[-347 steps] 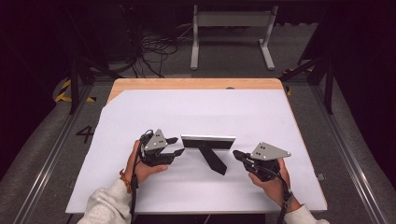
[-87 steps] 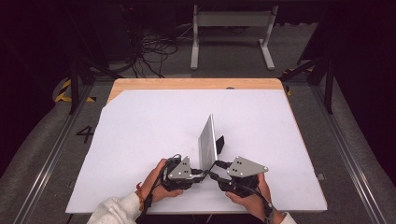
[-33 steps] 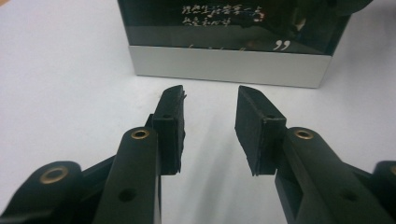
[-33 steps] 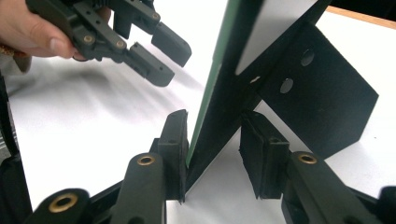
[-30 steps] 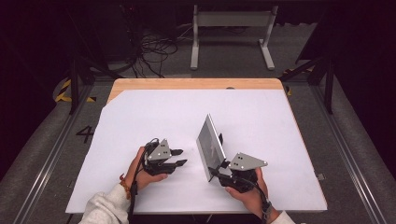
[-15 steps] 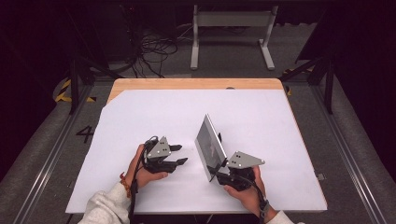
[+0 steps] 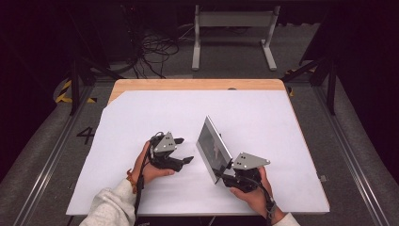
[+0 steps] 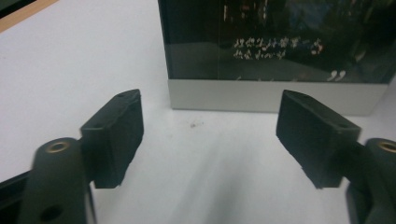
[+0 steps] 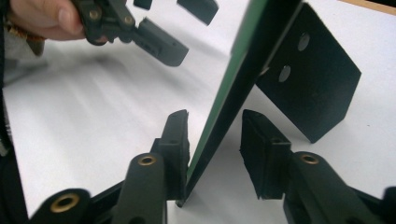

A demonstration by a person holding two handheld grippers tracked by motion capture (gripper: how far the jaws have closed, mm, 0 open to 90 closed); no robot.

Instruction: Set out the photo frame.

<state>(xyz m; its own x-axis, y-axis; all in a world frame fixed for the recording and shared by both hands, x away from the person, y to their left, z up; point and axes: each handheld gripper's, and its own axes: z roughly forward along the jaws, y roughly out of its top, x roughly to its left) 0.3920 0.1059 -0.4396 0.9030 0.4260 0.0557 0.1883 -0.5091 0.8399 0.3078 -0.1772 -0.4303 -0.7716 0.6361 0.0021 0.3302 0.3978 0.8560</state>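
The right gripper (image 7: 229, 175) sits at the near edge of the table (image 7: 141, 108), in a hand (image 7: 254, 195). In the right gripper view its jaws straddle the lower edge of a thin panel (image 9: 233, 88): the left jaw touches the panel's green edge, while the right jaw stands a little off it, so the jaws are parted and not clamped. The panel stands tilted on the white table top, its glass face (image 7: 211, 148) turned toward the left gripper (image 7: 184, 150). A black bracket (image 9: 310, 79) with two holes props it from behind.

The left gripper lies near the panel, held in the other hand (image 7: 148, 167). Its jaws are wide open with nothing between them. In the left gripper view they point at the panel's dark glass (image 8: 280, 42) and its grey bottom strip (image 8: 271, 95), which rests on the table just beyond the fingertips (image 8: 116, 126).

Past the table's wooden far edge (image 7: 197, 84), cables (image 7: 153, 49) lie on the floor beside a grey stand (image 7: 233, 21).
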